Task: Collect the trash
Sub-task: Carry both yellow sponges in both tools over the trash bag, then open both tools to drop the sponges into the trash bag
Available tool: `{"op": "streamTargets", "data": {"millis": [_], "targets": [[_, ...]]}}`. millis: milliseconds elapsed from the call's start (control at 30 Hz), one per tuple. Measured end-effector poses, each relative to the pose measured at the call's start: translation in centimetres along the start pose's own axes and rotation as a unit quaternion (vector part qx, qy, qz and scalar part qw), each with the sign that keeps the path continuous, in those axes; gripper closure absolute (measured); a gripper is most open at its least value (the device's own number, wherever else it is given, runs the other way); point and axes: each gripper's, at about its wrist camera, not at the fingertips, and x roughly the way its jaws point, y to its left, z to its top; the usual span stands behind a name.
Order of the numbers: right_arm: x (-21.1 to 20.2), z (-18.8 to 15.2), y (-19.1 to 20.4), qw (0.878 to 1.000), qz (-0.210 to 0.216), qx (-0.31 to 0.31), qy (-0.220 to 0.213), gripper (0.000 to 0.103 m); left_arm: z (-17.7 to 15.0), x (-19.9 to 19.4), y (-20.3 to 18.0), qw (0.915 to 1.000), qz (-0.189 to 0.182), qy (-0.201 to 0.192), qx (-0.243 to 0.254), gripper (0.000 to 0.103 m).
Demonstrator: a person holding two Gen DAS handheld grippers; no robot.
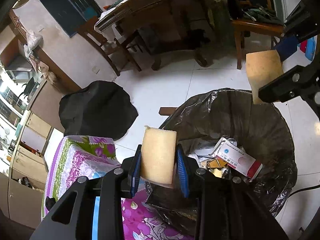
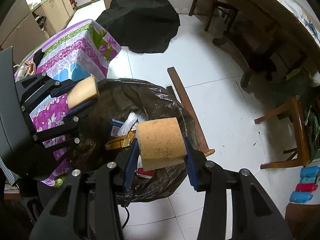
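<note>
I see printed Chinese characters on the white-and-red packet (image 1: 238, 159) lying in the bin bag (image 1: 250, 110), too distorted to read.

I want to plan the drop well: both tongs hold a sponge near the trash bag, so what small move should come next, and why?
Probably open the right tongs first. Their speckled sponge hangs over the open black trash bag, above the cartons inside, so it should fall in. The left tongs hold their pale sponge at the bag's near rim, beside the flowered tablecloth, so they may need to shift inward.
</note>
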Motion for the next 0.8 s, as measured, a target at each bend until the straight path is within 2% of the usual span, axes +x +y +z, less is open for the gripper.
{"op": "streamTargets", "data": {"millis": [133,167,200,267,800], "targets": [[0.2,0.2,0.2,1.000,-0.004,-0.004,-0.004,0.059,-0.1,0.5,0.1,0.9999,0.001,0.009,-0.005,0.068],[0.4,0.2,0.3,1.000,-0.008,-0.005,-0.003,0.056,-0.1,0.7,0.3,0.9999,0.004,0.013,-0.009,0.064],[0.5,0.2,0.4,1.000,-0.009,-0.006,-0.003,0.054,-0.2,0.9,0.5,0.9997,0.005,0.019,-0.014,0.054],[0.6,0.2,0.5,1.000,-0.011,-0.009,-0.002,0.054,-0.4,1.2,0.9,0.9995,0.003,0.021,-0.022,0.046],[1.2,-0.1,1.1,1.000,-0.016,-0.014,0.005,0.054,-1.0,1.2,0.9,0.9996,0.011,0.018,-0.017,0.046]]}}
